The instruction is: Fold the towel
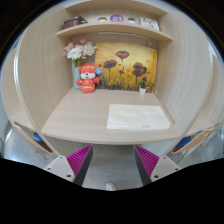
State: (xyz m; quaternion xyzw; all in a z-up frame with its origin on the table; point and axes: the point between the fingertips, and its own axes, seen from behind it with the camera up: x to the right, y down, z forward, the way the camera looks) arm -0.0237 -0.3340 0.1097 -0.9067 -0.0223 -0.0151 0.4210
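A white towel (138, 117) lies flat as a rectangle on the right part of the light wooden desk (85, 118), well beyond my fingers. My gripper (112, 160) is open and empty, held back from the desk's front edge over the grey floor. Its two magenta pads (81, 157) stand wide apart with nothing between them.
A red and white toy figure (88, 78) stands at the desk's back left, with a vase of flowers (79, 50) behind it. A flower picture (126, 67) covers the back wall. Shelves (112, 28) above hold small items. Side panels flank the desk.
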